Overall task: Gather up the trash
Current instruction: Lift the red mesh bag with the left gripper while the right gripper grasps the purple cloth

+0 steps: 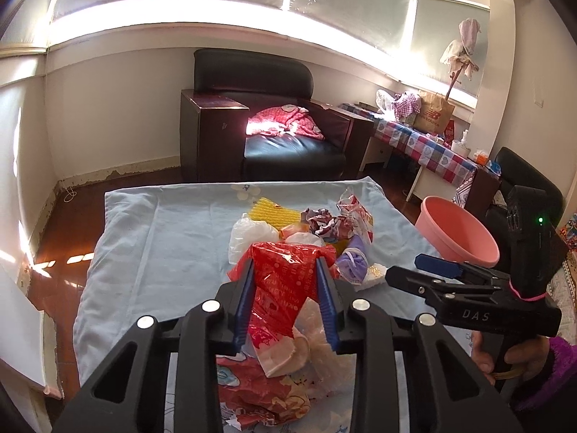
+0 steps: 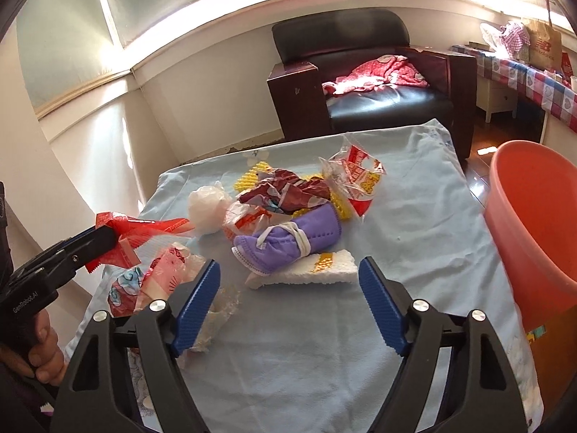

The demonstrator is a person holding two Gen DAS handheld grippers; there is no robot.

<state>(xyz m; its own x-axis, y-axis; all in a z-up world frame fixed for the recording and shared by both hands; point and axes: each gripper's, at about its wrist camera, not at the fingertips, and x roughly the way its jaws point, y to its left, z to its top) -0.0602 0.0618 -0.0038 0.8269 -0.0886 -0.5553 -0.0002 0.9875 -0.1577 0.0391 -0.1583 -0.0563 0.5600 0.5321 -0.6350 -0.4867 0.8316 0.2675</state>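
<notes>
My left gripper (image 1: 285, 270) is shut on a red plastic wrapper (image 1: 285, 281), lifted over the near part of the trash pile; in the right wrist view the left gripper (image 2: 108, 240) and the wrapper (image 2: 144, 225) show at the left. My right gripper (image 2: 288, 267) stands open just short of a white tissue (image 2: 324, 272) and a purple face mask (image 2: 288, 241), touching neither. Behind them lie a white bag ball (image 2: 207, 209), yellow foam net (image 1: 274, 213) and a clear printed wrapper (image 2: 360, 175). More wrappers (image 1: 263, 393) lie under the left gripper.
The trash lies on a table under a light blue cloth (image 2: 414, 216). A pink basin (image 2: 533, 216) stands at its right edge. Beyond are a black armchair (image 1: 288, 126) with a pink garment and a side table with a checked cloth (image 1: 425, 144).
</notes>
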